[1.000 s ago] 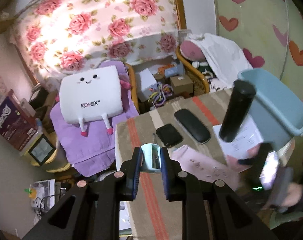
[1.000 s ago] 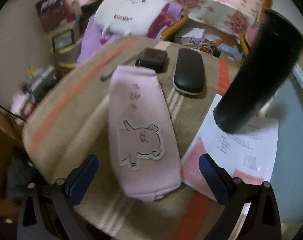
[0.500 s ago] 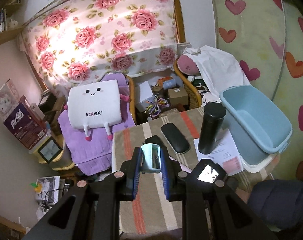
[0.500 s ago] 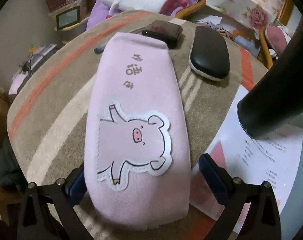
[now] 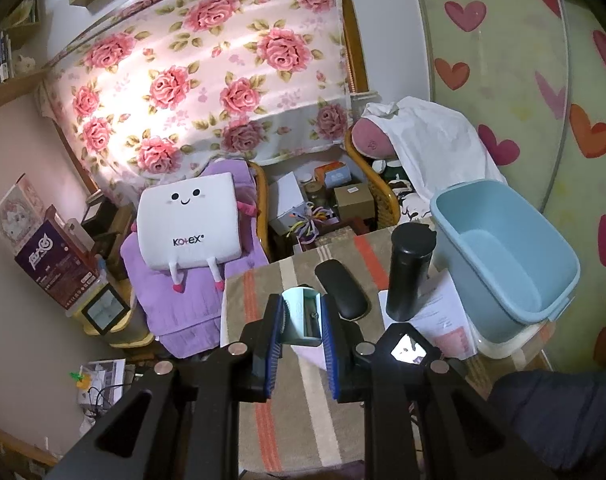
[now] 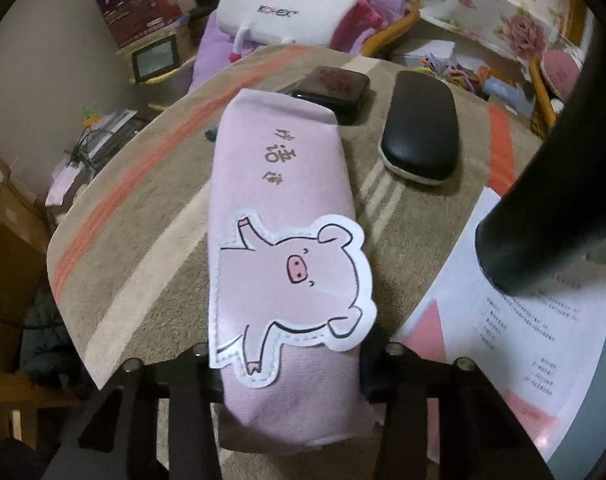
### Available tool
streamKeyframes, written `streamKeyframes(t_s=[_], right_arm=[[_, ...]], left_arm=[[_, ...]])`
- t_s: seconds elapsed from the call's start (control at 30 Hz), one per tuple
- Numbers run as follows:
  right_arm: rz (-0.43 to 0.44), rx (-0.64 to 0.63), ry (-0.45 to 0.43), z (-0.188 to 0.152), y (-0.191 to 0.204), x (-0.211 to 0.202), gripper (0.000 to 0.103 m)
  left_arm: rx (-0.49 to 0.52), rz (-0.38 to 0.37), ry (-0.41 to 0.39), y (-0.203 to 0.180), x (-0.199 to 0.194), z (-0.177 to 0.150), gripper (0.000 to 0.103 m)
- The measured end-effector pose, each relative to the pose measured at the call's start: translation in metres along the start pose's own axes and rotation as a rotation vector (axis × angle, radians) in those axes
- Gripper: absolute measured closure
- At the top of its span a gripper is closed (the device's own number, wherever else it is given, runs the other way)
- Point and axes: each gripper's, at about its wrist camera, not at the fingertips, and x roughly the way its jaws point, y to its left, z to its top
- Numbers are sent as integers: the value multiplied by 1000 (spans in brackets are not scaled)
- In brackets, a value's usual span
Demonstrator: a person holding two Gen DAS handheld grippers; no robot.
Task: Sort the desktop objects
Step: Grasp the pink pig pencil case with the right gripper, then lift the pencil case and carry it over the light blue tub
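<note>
Striped cloth covers the desk (image 6: 151, 216), where a pink pig pencil case (image 6: 279, 216) lies lengthwise — the right claw (image 6: 291, 372) is closing around its near end. Beyond the case sit a dark wallet (image 6: 335, 88) and a black glasses case (image 6: 421, 136); right of it, a black flask (image 5: 409, 272) stands on papers (image 6: 543, 320). Above the desk, the left claw (image 5: 302, 318) is clamped on a small mint-green box (image 5: 302, 314) — the blue tub (image 5: 503, 256) sits right of the flask.

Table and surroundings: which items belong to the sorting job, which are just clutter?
Job:
- mint box in left gripper
- pink pig pouch, right gripper closing on it
- black flask
- glasses case
- blue bin

Clutter:
- white plush cushion
- floral curtain
</note>
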Motion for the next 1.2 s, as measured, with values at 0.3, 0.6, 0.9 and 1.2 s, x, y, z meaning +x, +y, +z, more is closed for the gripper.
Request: streamKeyframes(t_s=[0.3, 0.6, 0.9, 1.2], right_arm=[[12, 31, -100, 27, 3, -36, 66], [28, 78, -197, 28, -2, -121, 66], [30, 165, -285, 4, -17, -231, 66], [-80, 235, -376, -35, -41, -319, 66]], left_arm=[[-20, 36, 8, -9, 0, 7, 84], [-30, 74, 4, -10, -4, 13, 84], [-21, 50, -6, -20, -17, 20, 84], [11, -13, -35, -46, -24, 35, 84]])
